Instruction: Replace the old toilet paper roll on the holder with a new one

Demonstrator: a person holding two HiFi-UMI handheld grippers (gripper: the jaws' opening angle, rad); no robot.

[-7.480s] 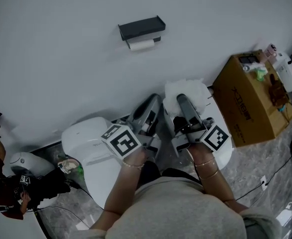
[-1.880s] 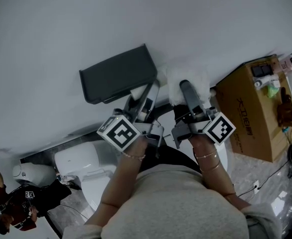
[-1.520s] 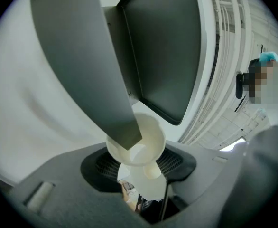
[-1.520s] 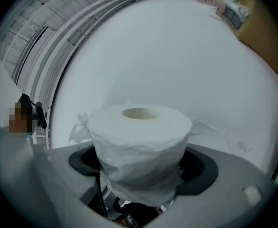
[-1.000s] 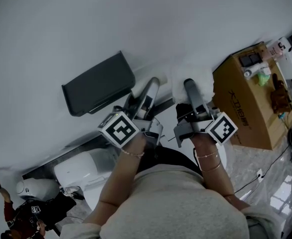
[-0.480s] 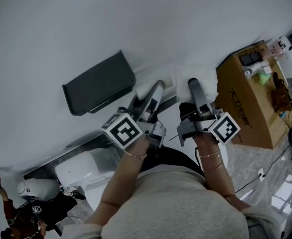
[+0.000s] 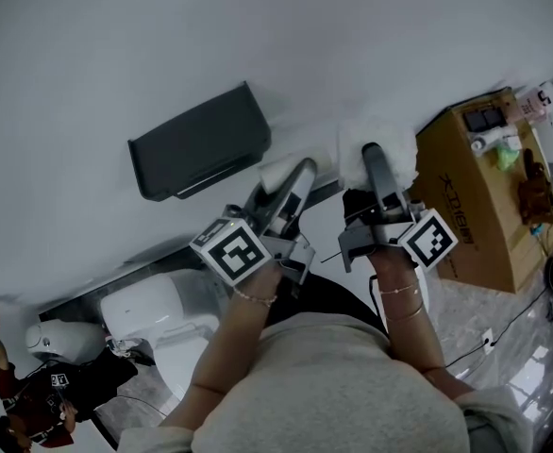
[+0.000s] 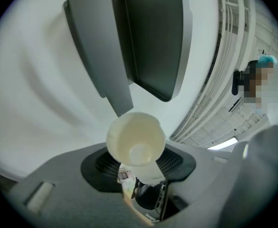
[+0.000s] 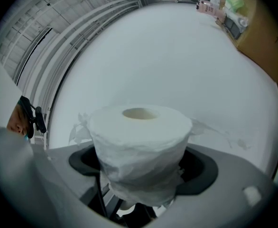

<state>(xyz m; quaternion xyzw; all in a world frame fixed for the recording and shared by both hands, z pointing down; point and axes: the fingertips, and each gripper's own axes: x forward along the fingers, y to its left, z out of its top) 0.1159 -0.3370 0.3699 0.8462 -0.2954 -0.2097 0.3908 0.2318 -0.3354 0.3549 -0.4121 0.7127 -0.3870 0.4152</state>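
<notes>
Facing the plain white wall (image 7: 276, 36), what should the person sort out first? asks one observer.

The dark grey box-shaped paper holder (image 7: 201, 154) fixed to it, answers the other. It sits up and to the left of both tools, apart from them. Whether it is empty inside cannot be made out from the head view, so the person should look before offering anything up.

And the fat new white toilet paper roll (image 9: 139, 141)?

The right tool (image 7: 378, 163) is clamped on its sides. In the right gripper view the core hole points up and ragged tissue shows at the edges. The roll looks soft, so the grip wants to be only just firm. Squeezing harder would likely flatten the core and make it bind when mounted. It should probably travel left towards the holder with the hole already turned to suit the mount.

The left tool (image 7: 293, 177) sits between them, though.

Yes. It is closed on the small pale, nearly spent old roll (image 8: 135, 144), which is off the holder and near its right end. The sensible order seems to be to carry that one aside and let it go first. Then the left tool is free to steady the holder.
</notes>
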